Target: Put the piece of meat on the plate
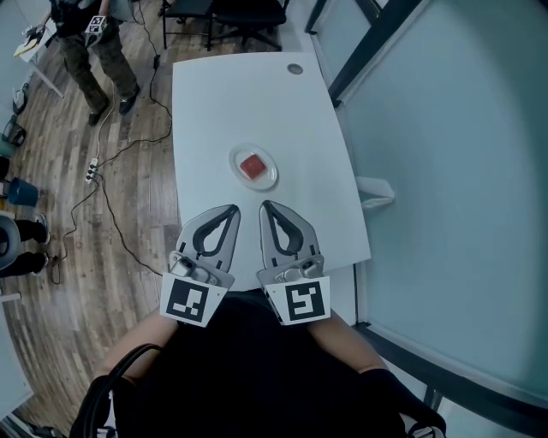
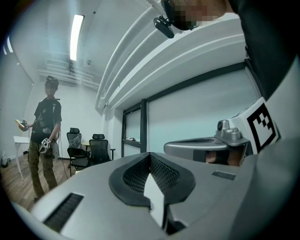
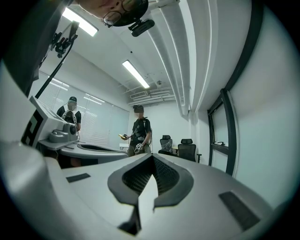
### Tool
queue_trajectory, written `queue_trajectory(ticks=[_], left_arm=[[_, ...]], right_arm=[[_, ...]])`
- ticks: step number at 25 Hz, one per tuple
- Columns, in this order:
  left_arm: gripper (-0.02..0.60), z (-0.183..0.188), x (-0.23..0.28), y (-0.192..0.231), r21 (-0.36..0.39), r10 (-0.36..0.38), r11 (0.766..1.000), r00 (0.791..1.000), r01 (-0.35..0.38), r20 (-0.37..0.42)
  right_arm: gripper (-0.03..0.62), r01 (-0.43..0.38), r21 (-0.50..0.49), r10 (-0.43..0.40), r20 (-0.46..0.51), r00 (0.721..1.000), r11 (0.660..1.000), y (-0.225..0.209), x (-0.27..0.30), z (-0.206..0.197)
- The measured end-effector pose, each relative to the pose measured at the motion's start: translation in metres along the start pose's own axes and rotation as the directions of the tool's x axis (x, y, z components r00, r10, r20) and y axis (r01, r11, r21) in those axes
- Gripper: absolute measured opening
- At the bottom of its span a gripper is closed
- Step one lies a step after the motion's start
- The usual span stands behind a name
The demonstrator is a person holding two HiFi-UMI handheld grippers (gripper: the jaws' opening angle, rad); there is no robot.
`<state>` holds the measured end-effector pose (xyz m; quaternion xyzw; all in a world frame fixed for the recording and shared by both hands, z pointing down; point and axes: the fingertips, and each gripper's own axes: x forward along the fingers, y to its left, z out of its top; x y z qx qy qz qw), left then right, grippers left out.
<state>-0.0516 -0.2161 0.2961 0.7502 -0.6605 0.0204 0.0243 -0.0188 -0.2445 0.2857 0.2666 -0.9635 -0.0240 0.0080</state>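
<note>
While the meat lies on the plate near the middle of the white table, we hold both grippers side by side over the table's near edge, short of the plate and touching neither it nor the meat. Our left gripper has its jaws drawn fully together with nothing between them; in the left gripper view its dark ribbed pads meet along one seam. Our right gripper is closed and empty in the same way, and its pads meet in the right gripper view. The two point roughly level toward the far end of the room, tips near each other but apart, and their marker cubes sit close to our body. The meat is a red square piece, resting wholly inside the plate's rim. A small round disc lies near the table's far right corner. Left of the table the wood floor carries loose cables. A person stands there holding something, and black chairs stand beyond the table's far end. A glass wall runs along our right
</note>
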Motion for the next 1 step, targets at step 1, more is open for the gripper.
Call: queue_trajectory(ticks=[1], left_arm=[[0.003,-0.0003,-0.0003,-0.0005,-0.002,0.000,1.000,1.000,0.000,0.000]], right_arm=[[0.002,0.001,0.000,-0.001,0.000,1.000,1.000,0.0001,-0.0004,-0.0002]])
